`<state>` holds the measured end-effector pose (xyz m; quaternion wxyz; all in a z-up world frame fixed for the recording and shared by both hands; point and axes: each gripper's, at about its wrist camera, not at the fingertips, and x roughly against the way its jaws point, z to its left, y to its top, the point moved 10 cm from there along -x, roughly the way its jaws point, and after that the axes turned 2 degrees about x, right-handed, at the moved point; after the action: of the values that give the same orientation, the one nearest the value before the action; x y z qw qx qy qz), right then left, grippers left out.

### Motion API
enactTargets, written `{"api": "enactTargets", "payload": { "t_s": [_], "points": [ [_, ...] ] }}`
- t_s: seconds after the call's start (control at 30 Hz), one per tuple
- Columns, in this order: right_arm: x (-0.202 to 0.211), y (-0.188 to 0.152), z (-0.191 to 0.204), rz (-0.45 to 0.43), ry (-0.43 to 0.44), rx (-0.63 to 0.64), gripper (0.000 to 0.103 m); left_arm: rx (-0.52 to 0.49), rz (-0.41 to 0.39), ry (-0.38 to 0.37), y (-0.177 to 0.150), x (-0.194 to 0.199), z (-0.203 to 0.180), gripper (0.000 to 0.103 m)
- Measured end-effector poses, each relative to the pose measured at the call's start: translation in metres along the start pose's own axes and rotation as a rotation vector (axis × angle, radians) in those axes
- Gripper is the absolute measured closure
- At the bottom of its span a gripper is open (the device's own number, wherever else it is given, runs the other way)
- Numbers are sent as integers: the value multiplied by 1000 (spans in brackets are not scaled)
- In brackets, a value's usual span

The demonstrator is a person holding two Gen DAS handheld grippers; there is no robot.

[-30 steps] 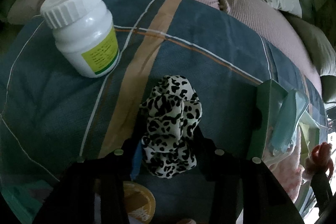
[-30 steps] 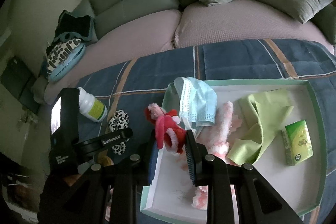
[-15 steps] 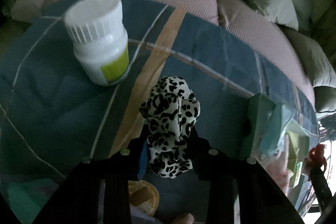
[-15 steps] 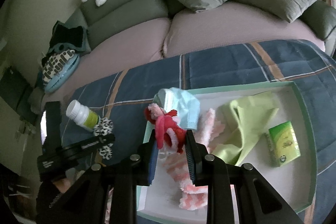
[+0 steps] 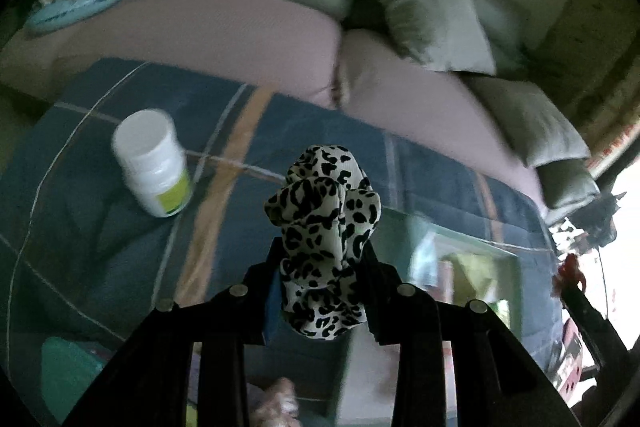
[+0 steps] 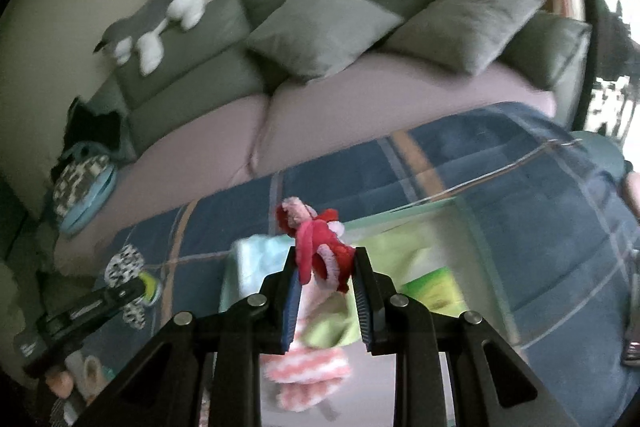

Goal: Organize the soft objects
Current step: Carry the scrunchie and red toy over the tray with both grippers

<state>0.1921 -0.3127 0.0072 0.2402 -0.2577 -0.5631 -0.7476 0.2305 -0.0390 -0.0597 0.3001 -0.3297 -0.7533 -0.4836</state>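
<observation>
Gripping a leopard-print scrunchie (image 5: 324, 239), the left tongs (image 5: 320, 291) hold it above the blue plaid blanket (image 5: 80, 227) — near a white bottle (image 5: 154, 163). Right tongs (image 6: 325, 279) clench a red-pink plush toy (image 6: 320, 247) over the green tray (image 6: 400, 215).

White bottle (image 5: 154, 163) stands on otherwise open blanket (image 5: 80, 235).

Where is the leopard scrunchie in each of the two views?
Left wrist: the scrunchie is at centre, gripped by the left gripper, lifted above the blanket.
Right wrist: it is small at lower left, at the tip of the same gripper.
Shared landmark: the white bottle, left of the scrunchie in the left view; in the right view only a bit of it shows beside the scrunchie.
</observation>
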Motion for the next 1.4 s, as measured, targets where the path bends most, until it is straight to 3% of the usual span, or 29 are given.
{"api": "enactTargets", "payload": {
  "t_s": [0.37,0.53,0.73,1.07,1.4],
  "points": [
    [24,13,-80,-46,-122,-142,77,-204,40,-135,-25,-9,-102,67],
    [11,8,-103,-28,-145,-180,77,-288,58,-172,-41,-20,-135,67],
    [-36,-10,-111,62,-135,-201,77,-320,93,-184,-52,-42,-152,67],
    [-79,-17,-103,105,-96,-178,77,-355,133,-178,-66,-77,-166,67],
    [-94,-22,-106,120,-79,-203,76,-377,181,-148,-81,-102,-170,67]
  ]
}}
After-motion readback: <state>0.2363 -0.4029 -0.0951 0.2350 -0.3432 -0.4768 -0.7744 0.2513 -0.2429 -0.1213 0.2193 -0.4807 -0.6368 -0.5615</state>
